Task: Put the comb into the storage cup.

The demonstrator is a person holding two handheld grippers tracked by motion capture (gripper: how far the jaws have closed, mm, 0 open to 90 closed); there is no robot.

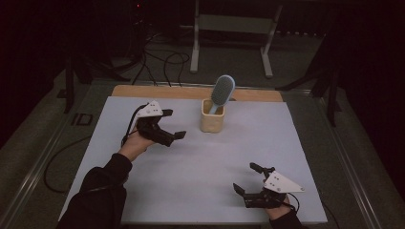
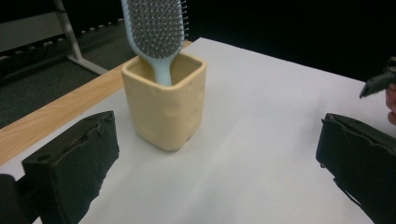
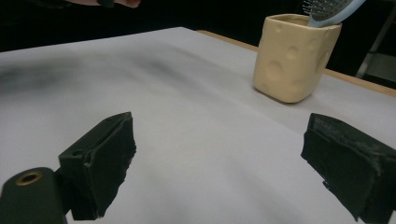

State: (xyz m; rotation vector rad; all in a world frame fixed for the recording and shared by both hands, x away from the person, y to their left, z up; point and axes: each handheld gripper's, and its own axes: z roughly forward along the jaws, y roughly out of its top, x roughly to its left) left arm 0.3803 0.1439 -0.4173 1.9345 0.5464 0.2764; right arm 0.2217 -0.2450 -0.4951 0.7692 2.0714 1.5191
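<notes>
Hairbrush (image 1: 222, 91) stands handle-down in the cream holder (image 1: 212, 123), head sticking out the top and leaning toward the far right. Bristles face the left gripper in the left gripper view (image 2: 156, 25); pale blue handle drops inside the cup. In the right gripper view the brush head (image 3: 332, 9) shows at the top edge, over the holder's rim.

Holder (image 2: 163, 107) is squarish, rounded corners, shallow dimples on its walls (image 3: 293, 58). It sits upright on the white table sheet (image 1: 200, 167), far-centre, just short of the wooden strip (image 1: 143, 91) along the far edge.

Left gripper (image 1: 174, 125) hovers just left of the holder, jaws pointing right toward it, spread wide, nothing between them. Not touching the holder. Left hand (image 1: 136, 142) and a dark sleeve come in from bottom left. In its own view the holder sits between the jaws but farther off.

Right gripper (image 1: 247, 177) is near the front right edge of the sheet, well apart from the holder, jaws pointing left, also spread wide and empty. Its grey plate sits on top.

Beyond the table: dark floor, loose cables (image 1: 162, 62), a grey metal frame (image 1: 234, 28).
</notes>
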